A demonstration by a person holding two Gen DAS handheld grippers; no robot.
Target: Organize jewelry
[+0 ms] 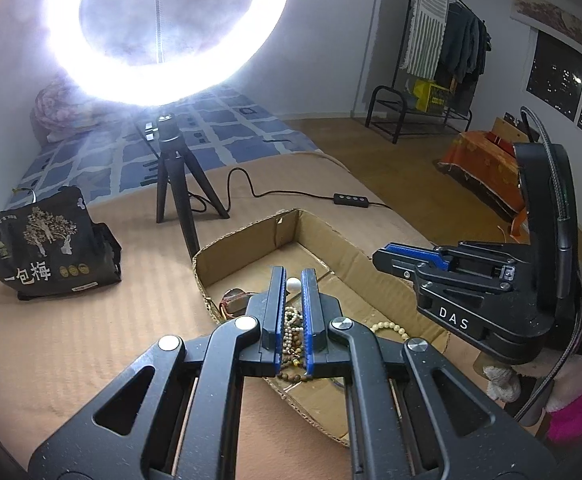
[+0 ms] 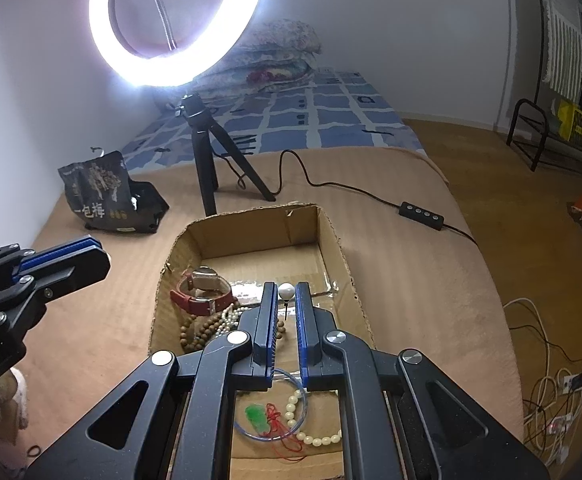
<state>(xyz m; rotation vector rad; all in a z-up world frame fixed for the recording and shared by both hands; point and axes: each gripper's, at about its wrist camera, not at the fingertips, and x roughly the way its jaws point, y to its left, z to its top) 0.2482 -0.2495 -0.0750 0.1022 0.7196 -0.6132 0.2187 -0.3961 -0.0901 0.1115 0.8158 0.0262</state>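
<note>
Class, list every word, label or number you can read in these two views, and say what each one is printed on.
"一包梅": on the black snack bag, large white characters.
"DAS": on the right gripper body, seen from the left wrist view.
"...obot.AI": on the left gripper body, cut off at the picture's edge.
Small print and round badges on the bag: too small to read.
Yellow box under the clothes rack: markings blurred.

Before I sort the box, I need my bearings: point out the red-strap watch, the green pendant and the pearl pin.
red-strap watch point(image 2: 201, 294): right wrist view, on the red strap.
green pendant point(image 2: 256, 416): right wrist view, on the green stone.
pearl pin point(image 2: 286, 291): right wrist view, on the white head.
</note>
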